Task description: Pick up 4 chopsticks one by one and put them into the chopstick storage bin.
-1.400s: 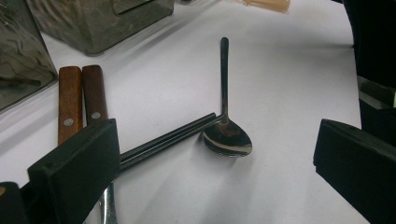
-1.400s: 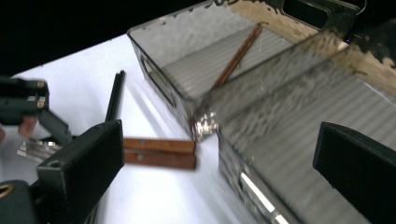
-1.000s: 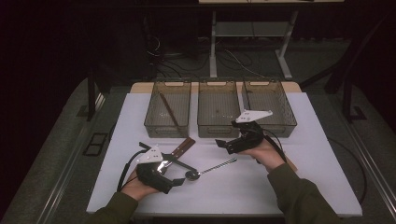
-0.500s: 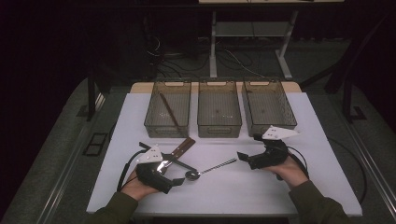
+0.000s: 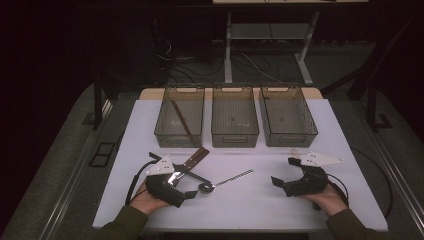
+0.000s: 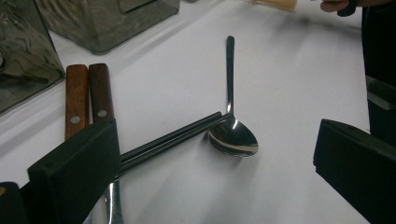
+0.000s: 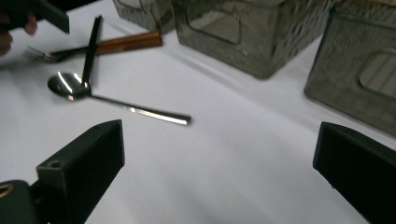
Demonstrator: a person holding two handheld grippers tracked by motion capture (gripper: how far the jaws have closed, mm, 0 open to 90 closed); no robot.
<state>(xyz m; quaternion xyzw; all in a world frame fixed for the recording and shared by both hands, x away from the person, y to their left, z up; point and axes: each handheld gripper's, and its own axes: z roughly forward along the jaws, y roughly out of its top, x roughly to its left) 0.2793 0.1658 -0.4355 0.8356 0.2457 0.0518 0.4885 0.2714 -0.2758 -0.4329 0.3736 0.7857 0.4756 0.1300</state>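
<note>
A metal spoon [image 5: 227, 180] lies on the white table [image 5: 250, 210], its bowl toward my left gripper [image 5: 187, 185]. A pair of black chopsticks [image 6: 173, 140] rests with its tip against the spoon bowl [image 6: 233, 137]. Two wooden-handled pieces of cutlery [image 6: 88, 95] lie beside them. My left gripper [image 6: 217, 135] is open, with the spoon bowl on the table between its jaws and the left jaw over the chopsticks. My right gripper [image 5: 284, 171] is open and holds nothing at the front right. From there the spoon [image 7: 126, 107] lies ahead to the left of the right gripper [image 7: 219, 135].
Three smoky transparent bins stand in a row at the back: left bin [image 5: 179, 122] with a dark stick in it, middle bin [image 5: 235, 120], right bin [image 5: 287, 117]. A fork [image 7: 39, 55] lies by the wooden handles. Cables trail from both grippers.
My right gripper has pulled back from in front of the bins to the front right of the table, still open. The left gripper and the cutlery have not moved.
</note>
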